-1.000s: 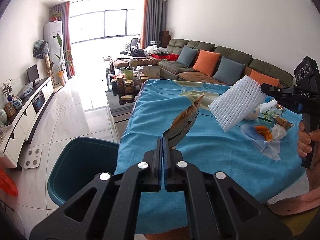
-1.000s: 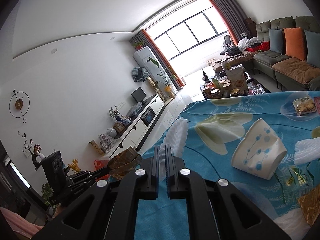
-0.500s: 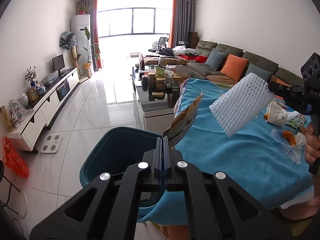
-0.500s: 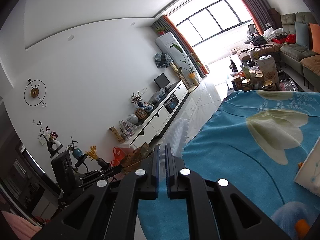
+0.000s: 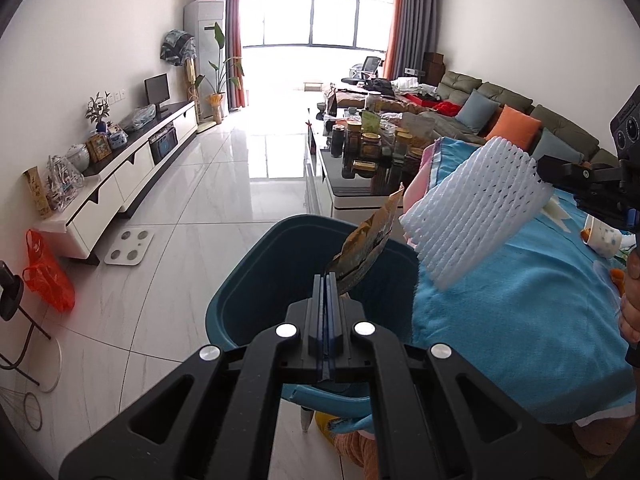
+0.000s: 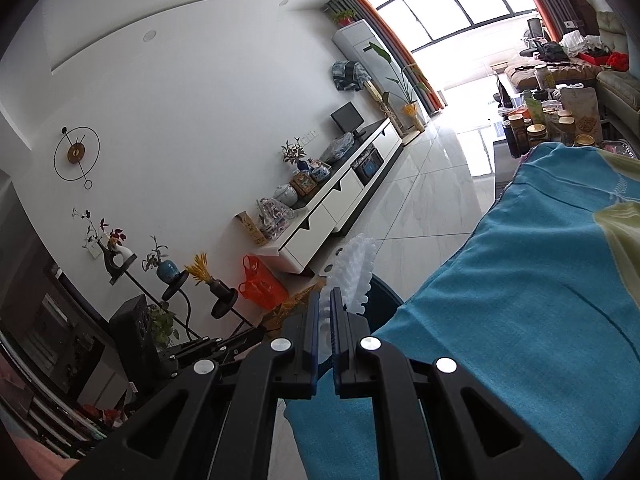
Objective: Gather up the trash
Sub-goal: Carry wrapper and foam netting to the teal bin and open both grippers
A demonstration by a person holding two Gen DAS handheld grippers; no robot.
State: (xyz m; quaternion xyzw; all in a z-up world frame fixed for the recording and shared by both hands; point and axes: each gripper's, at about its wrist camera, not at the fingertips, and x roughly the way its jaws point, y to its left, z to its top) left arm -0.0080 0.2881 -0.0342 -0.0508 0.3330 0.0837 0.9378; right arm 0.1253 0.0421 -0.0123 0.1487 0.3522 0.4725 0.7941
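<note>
My left gripper [image 5: 327, 280] is shut on a crumpled brown snack wrapper [image 5: 370, 246] and holds it above the open teal trash bin [image 5: 248, 292] on the floor beside the table. My right gripper [image 6: 325, 304] is shut on a white foam fruit net [image 6: 354, 272], which also shows in the left wrist view [image 5: 472, 212], held over the table's left edge close to the bin's rim [image 6: 382, 300]. The wrapper [image 6: 296, 306] shows past the right gripper, held by the left gripper [image 6: 256, 334].
The table wears a blue cloth [image 5: 520, 300]; a paper cup [image 5: 604, 234] and orange scraps [image 5: 618, 274] lie at its far right. A glass coffee table with jars [image 5: 360, 152], a white TV cabinet [image 5: 132, 184], a floor scale [image 5: 130, 242] and an orange bag [image 5: 46, 272] stand around.
Both grippers have swung left from over the table toward the bin, carrying the wrapper and the foam net. The wrapper now hangs over the bin's opening.
</note>
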